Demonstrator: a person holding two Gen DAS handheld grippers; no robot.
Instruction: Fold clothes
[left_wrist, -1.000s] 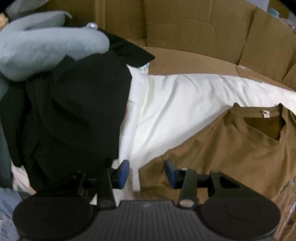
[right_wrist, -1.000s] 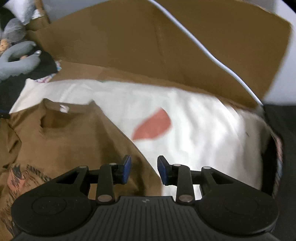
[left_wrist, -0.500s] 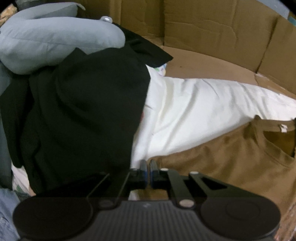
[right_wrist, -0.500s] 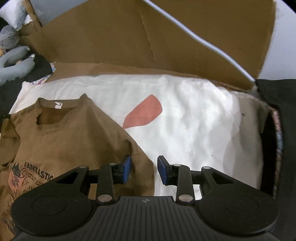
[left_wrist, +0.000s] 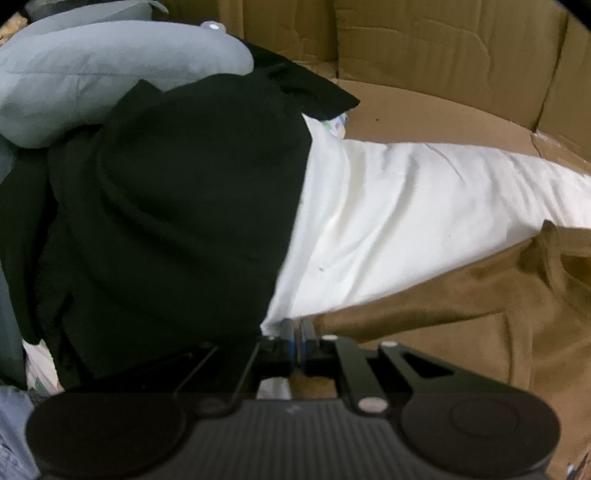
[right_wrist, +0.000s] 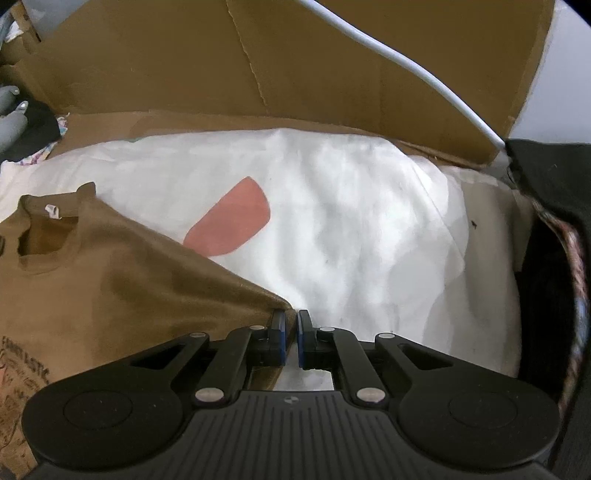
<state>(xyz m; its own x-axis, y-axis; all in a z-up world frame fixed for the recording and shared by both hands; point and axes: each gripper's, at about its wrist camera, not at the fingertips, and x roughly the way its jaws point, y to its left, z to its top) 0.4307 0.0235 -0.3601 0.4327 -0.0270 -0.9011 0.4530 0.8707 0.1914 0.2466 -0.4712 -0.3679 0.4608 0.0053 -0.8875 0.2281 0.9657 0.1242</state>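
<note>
A brown T-shirt (right_wrist: 92, 280) with a printed front lies spread on a white sheet (right_wrist: 351, 229), neck hole toward the cardboard wall. In the left wrist view the brown T-shirt (left_wrist: 461, 332) fills the lower right. My left gripper (left_wrist: 297, 326) is shut on the end of the shirt's left sleeve. My right gripper (right_wrist: 289, 320) is shut on the tip of the shirt's right sleeve, and the cloth is pulled taut toward its fingers.
A pile of black clothes (left_wrist: 166, 221) and a grey pillow (left_wrist: 92, 74) lie left of the shirt. Cardboard walls (right_wrist: 258, 62) stand behind the sheet, with a white cable (right_wrist: 424, 74) across them. A red patch (right_wrist: 232, 225) marks the sheet. Dark fabric (right_wrist: 554, 221) lies at the right.
Both grippers went from open to shut: the left closed on the left sleeve about half a second ago, the right closed on the right sleeve just now. The shirt is stretched between them.
</note>
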